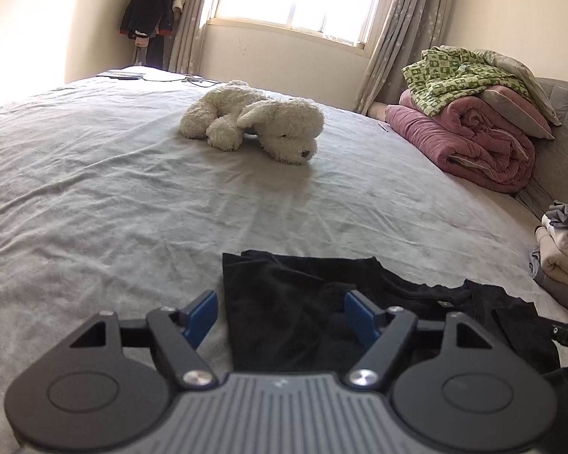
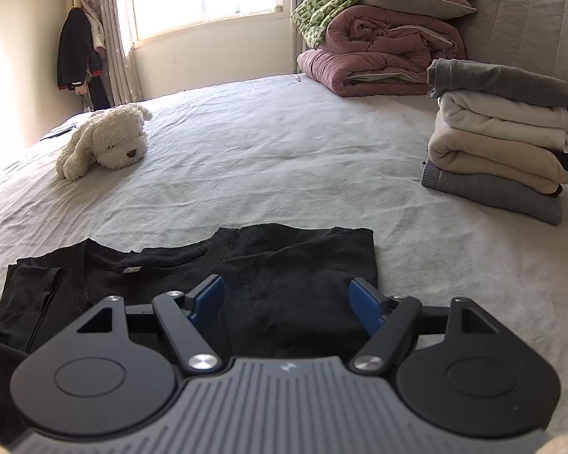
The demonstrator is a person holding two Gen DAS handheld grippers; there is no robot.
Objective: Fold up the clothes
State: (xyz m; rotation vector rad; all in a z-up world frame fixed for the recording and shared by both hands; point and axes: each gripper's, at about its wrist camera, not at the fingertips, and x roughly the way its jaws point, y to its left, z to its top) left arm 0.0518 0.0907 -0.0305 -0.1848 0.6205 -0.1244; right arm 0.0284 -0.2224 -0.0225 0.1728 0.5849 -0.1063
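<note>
Both tools, left [image 1: 280, 314] and right [image 2: 287, 302], released above flat black cotton T-shirt [image 2: 284, 265] on grey-sheeted bed [image 2: 284, 159]; sleeves apparently folded; next, likely grip the edge nearest, fold toward 12 o'clock.

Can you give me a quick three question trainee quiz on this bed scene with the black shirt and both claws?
1. True or false: the left claw is shut on the black T-shirt.
2. What tops the folded stack? A) grey garment B) green blanket C) black shirt
3. Fill in: the plush dog lies on the ____.

Key: 1 false, both claws, the right claw too, are open. 2 A. 3 bed.
</note>
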